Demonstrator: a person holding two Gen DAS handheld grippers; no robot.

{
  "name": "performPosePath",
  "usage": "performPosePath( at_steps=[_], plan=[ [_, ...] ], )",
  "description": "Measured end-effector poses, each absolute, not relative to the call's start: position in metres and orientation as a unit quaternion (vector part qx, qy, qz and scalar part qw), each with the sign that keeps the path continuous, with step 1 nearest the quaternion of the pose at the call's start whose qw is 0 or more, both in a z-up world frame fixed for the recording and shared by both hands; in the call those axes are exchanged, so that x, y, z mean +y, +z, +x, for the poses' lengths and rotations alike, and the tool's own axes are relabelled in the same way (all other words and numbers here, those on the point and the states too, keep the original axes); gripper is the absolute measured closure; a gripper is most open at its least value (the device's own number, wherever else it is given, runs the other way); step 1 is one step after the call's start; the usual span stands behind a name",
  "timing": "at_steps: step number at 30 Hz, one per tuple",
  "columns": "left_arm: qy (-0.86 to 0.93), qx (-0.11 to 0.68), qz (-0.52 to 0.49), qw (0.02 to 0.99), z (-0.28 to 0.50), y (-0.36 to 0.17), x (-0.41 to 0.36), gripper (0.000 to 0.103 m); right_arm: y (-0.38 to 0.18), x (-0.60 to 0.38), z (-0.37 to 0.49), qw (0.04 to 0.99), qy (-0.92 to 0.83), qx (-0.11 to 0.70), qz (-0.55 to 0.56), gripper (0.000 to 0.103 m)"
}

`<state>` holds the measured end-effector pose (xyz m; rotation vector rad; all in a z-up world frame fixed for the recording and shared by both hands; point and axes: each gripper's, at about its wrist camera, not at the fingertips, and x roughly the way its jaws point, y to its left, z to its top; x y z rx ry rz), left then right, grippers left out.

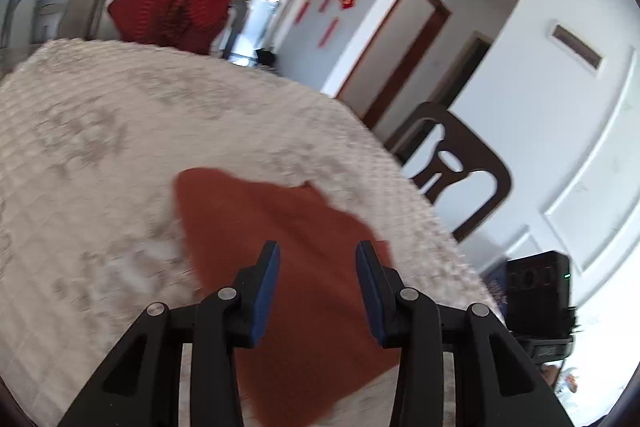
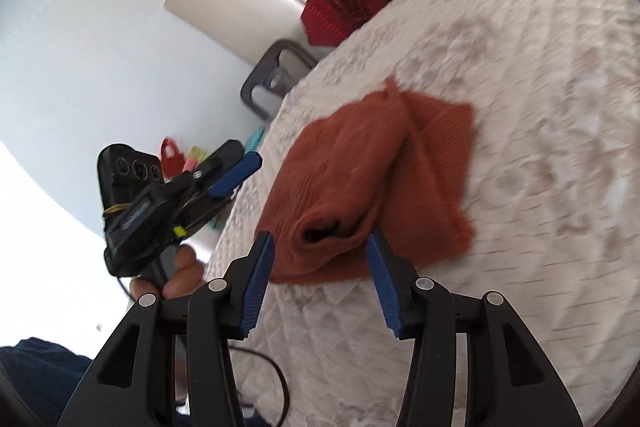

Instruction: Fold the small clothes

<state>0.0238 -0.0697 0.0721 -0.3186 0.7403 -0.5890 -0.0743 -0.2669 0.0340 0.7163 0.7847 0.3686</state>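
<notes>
On the white quilted desk (image 2: 500, 155), a rust-red garment (image 2: 372, 179) is seen half folded, just ahead of both empty, open grippers: left gripper (image 1: 318, 247), right gripper (image 2: 320, 239). Another fold is likely needed.

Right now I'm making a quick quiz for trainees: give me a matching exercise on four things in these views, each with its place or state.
Things:
1. rust-orange garment
2. red knitted cloth
3. dark brown chair
4. right gripper

Place or state:
A. draped over a chair at the table's far side
B. fingers apart, nothing held
C. lying partly folded on the white quilted cover
D. standing beside the table, near the wall

Pairs: 1-C, 2-A, 3-D, 4-B
</notes>
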Motion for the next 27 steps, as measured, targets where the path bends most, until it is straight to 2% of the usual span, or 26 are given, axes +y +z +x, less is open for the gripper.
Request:
performPosePath(
  at_steps=[6,12,13,14,15,17,24,27],
  plan=[
    [-0.265,0.368,-0.149,0.879,0.018,0.049,-0.063,0.061,0.028,-0.251,-0.056,0.838,0.167,0.400,0.331,0.054],
    [-0.263,0.361,-0.125,0.886,0.024,0.049,-0.065,0.061,0.014,-0.268,-0.036,0.810,0.125,0.397,0.413,0.054],
    [-0.262,0.361,-0.122,0.887,0.025,0.048,-0.065,0.061,0.012,-0.269,-0.034,0.809,0.124,0.394,0.418,0.057],
    [-0.261,0.361,-0.119,0.887,0.026,0.048,-0.067,0.061,0.011,-0.269,-0.031,0.812,0.120,0.393,0.414,0.075],
    [-0.260,0.361,-0.116,0.888,0.028,0.048,-0.069,0.061,0.012,-0.269,-0.029,0.818,0.109,0.397,0.402,0.081],
    [-0.262,0.357,-0.109,0.890,0.030,0.050,-0.072,0.061,0.013,-0.270,-0.025,0.822,0.102,0.400,0.393,0.085],
    [-0.294,0.350,-0.069,0.887,0.023,0.050,-0.099,0.061,0.048,-0.285,-0.037,0.868,0.087,0.345,0.346,0.086],
    [-0.294,0.350,-0.039,0.889,0.020,0.042,-0.109,0.061,0.031,-0.299,-0.041,0.863,0.063,0.359,0.351,0.086]
  ],
)
